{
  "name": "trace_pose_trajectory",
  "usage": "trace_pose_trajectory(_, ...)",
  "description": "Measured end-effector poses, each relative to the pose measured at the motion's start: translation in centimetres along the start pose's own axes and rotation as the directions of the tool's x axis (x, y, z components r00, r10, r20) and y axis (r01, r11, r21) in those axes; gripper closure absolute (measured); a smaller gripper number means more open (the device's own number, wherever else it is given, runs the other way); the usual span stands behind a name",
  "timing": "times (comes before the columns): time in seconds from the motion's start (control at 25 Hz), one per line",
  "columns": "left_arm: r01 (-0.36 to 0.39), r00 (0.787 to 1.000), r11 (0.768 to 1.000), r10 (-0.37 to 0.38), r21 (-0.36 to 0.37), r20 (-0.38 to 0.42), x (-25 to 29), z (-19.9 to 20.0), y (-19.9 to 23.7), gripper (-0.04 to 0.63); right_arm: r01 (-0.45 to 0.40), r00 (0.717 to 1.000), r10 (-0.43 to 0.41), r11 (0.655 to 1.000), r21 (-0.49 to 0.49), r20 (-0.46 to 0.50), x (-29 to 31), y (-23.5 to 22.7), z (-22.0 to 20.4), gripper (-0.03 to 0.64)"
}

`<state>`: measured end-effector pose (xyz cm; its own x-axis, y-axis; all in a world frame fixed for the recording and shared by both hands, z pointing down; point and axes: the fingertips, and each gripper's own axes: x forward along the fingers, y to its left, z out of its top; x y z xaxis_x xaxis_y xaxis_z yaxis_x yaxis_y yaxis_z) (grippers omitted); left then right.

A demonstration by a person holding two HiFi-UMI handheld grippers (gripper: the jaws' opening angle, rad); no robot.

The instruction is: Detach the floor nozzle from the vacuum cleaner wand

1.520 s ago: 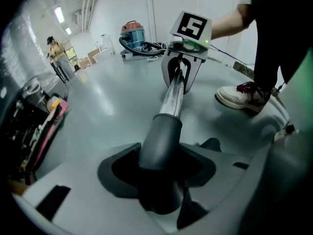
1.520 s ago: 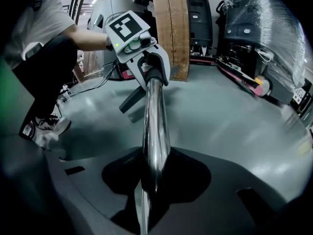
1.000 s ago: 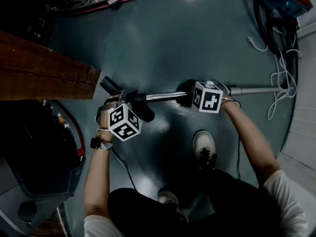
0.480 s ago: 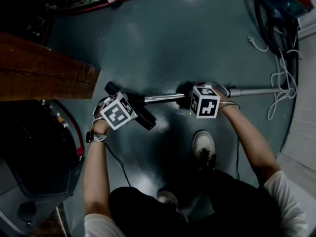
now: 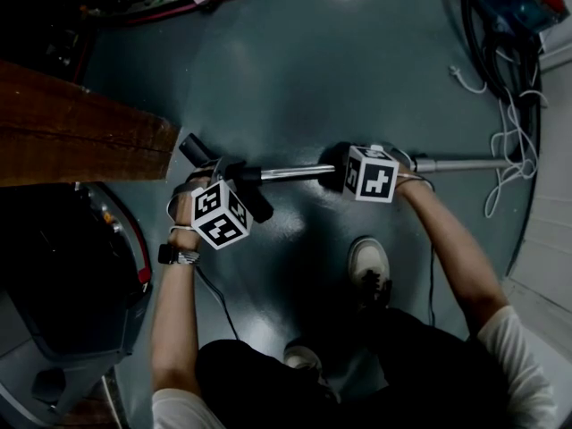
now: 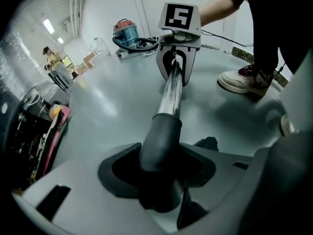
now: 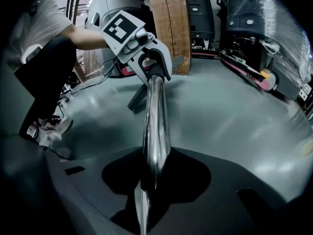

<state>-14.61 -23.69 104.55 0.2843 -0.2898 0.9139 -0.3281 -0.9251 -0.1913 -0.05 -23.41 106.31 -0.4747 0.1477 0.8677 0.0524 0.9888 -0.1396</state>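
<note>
The person crouches over a grey-green floor (image 5: pixel 340 70) with the vacuum's chrome wand (image 5: pixel 290 173) held roughly level between both tools, lying left to right in the head view. The left gripper (image 5: pixel 234 179) points steeply down, and its fingers pinch the dark neck (image 6: pixel 159 141) of the floor nozzle (image 5: pixel 193 152), the tube filling the gap between them. The nozzle's black bar sits at the wand's left end, slanted, just beside the corner of a wooden plank (image 5: pixel 80 132). In the left gripper view the dark neck sleeves over the chrome tube with no gap showing at the joint. Further along the wand, the right gripper (image 5: pixel 340 170) also tilts down, its fingers clamped on the bare chrome. The two tools sit apart along the tube. A pale shoe (image 5: pixel 368 262) rests on the floor below the right gripper. The canister vacuum (image 5: pixel 514 3) and a loose white cord (image 5: pixel 509 141) lie at the far right, well apart from the nozzle.
</note>
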Motion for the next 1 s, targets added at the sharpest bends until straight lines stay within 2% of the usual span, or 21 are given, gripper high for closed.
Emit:
trace_pose_trajectory(0.2, -0.084, 0.996, 0.996, 0.084, 0.036, 0.001, -0.6, -0.3, 0.7, 0.396, -0.031, 0.999, 0.031, 0.999, 0.029, 0.016, -0.3, 0.1, 0.5, 0.477)
trace_pose_trajectory(0.28, -0.109, 0.994, 0.994, 0.109, 0.010, -0.020, -1.2, -1.8, 1.5, 0.396, -0.032, 0.999, 0.032, 0.999, 0.037, 0.005, -0.1, -0.2, -0.1, 0.476)
trace_pose_trajectory(0.36, -0.089, 0.996, 0.994, 0.088, -0.069, -0.025, -1.6, -3.4, 1.6, 0.396, -0.027, 1.000, 0.027, 0.999, 0.035, -0.006, 0.1, -0.5, -0.5, 0.477)
trace_pose_trajectory(0.44, -0.032, 0.999, 0.989, 0.029, -0.145, -0.018, -1.4, -4.6, 0.6, 0.396, -0.016, 1.000, 0.016, 0.999, 0.031, -0.020, 0.3, -0.8, -0.7, 0.476)
trace_pose_trajectory(0.52, 0.028, 1.000, 0.982, -0.030, -0.185, -0.006, -0.8, -5.0, -0.9, 0.396, -0.006, 1.000, 0.007, 0.999, 0.033, -0.026, 0.6, -1.2, -0.8, 0.476)
trace_pose_trajectory(0.6, 0.062, 0.998, 0.977, -0.062, -0.203, 0.005, -0.2, -5.1, -1.8, 0.396, -0.004, 1.000, 0.005, 0.999, 0.037, -0.025, 0.8, -1.3, -0.9, 0.476)
trace_pose_trajectory(0.8, 0.089, 0.996, 0.974, -0.090, -0.209, 0.005, 0.5, -4.8, -2.3, 0.394, 0.032, 0.999, -0.031, 0.999, 0.015, -0.034, 1.2, -2.0, -1.0, 0.476)
trace_pose_trajectory(1.0, 0.103, 0.994, 0.956, -0.108, -0.277, -0.005, 1.9, -4.6, -3.5, 0.391, 0.122, 0.991, -0.127, 0.985, -0.120, -0.042, 1.1, -2.7, -0.2, 0.469)
